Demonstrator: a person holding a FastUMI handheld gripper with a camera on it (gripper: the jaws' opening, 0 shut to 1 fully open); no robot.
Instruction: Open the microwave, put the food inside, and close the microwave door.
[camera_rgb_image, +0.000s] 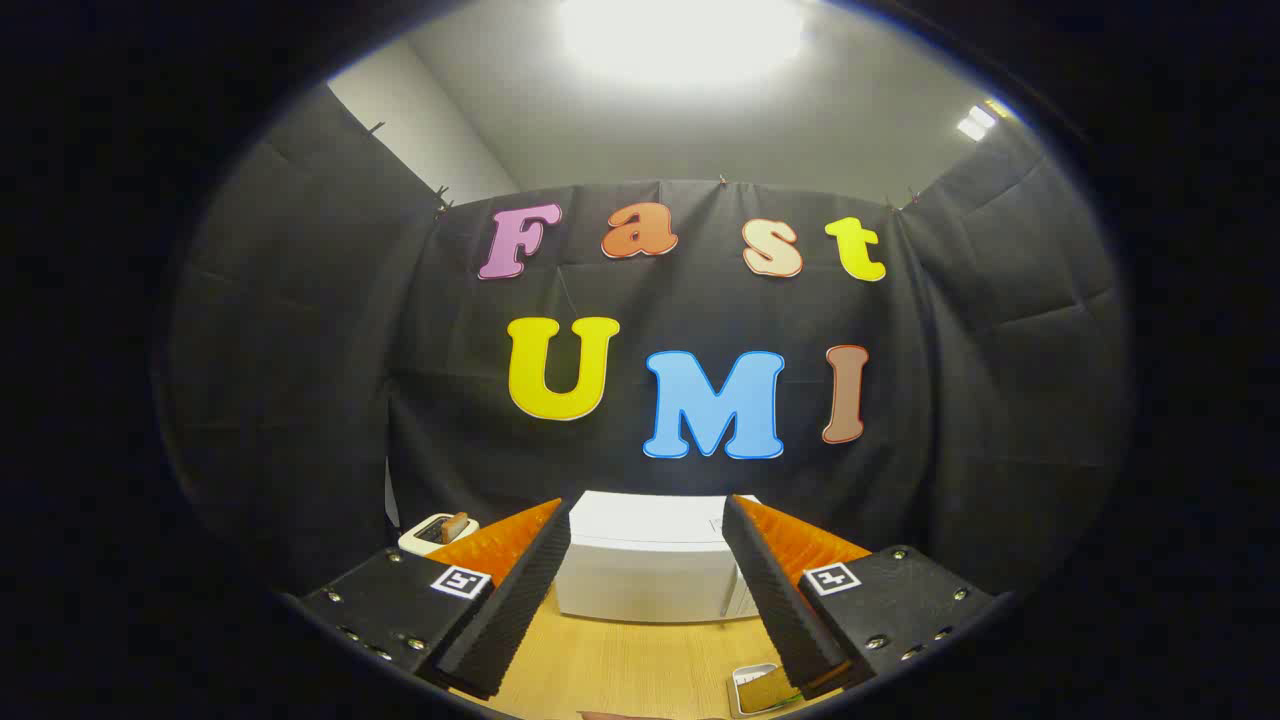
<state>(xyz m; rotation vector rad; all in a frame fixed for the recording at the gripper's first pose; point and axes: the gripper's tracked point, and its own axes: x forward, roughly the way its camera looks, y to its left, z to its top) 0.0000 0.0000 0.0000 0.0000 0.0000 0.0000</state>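
Gripper is spread wide with nothing between the fingers, hanging above the wooden table and aimed at the white microwave just beyond the tips, door looks shut. So I'd say we're at step one, opening it; next move needs lining up on the door edge. Food sits in a small tray by the right finger. Toaster off left.

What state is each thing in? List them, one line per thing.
gripper: open, fingers spread wide, holding nothing.
microwave: beyond the fingers, seen from above; door state cannot be told.
toaster: behind the left finger, a slice standing up in its slot.
food tray: on the wooden table by the right finger, untouched, holding brown food.
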